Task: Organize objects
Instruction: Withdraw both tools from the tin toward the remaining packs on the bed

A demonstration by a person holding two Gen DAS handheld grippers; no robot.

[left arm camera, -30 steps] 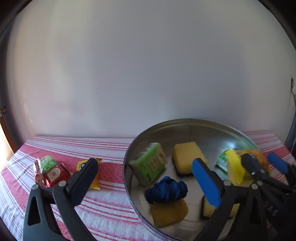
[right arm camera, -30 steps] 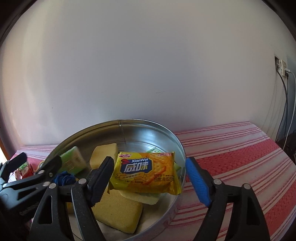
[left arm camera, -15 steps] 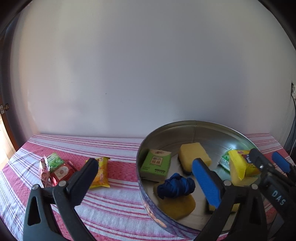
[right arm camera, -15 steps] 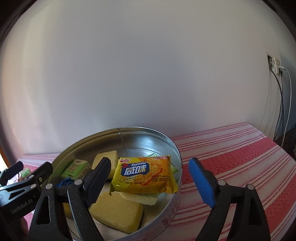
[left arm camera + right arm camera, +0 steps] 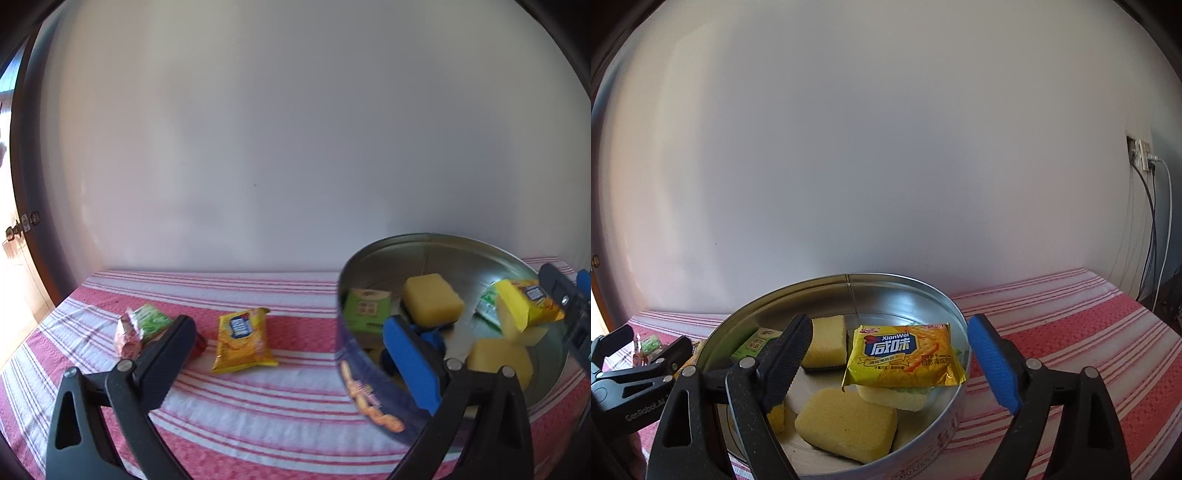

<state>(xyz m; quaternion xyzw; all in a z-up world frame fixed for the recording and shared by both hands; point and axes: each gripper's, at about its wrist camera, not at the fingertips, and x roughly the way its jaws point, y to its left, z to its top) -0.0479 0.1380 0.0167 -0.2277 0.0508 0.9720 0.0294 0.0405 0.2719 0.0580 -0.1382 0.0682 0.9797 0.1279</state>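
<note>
A round metal tin (image 5: pixel 373 391) (image 5: pixel 955 428) holds yellow sponges (image 5: pixel 432 301) (image 5: pixel 846 424), a green box (image 5: pixel 365 304) (image 5: pixel 753 343), a blue cloth (image 5: pixel 434 339) and a yellow cracker packet (image 5: pixel 905 354) (image 5: pixel 528 299). On the striped cloth left of the tin lie another yellow cracker packet (image 5: pixel 242 339) and a bunch of red and green sachets (image 5: pixel 142 326). My left gripper (image 5: pixel 291 354) is open and empty, hovering between the loose packet and the tin. My right gripper (image 5: pixel 890 358) is open and empty, above the tin's near side around the packet.
The table wears a red and white striped cloth (image 5: pixel 258 406) and stands against a plain white wall. A wall socket with cables (image 5: pixel 1141 155) is at the far right. A door edge (image 5: pixel 22 221) shows at the far left.
My left gripper has moved left and back, out of the tin toward the loose packets. The green box in the tin has settled flat. My right gripper has drawn back a little.
</note>
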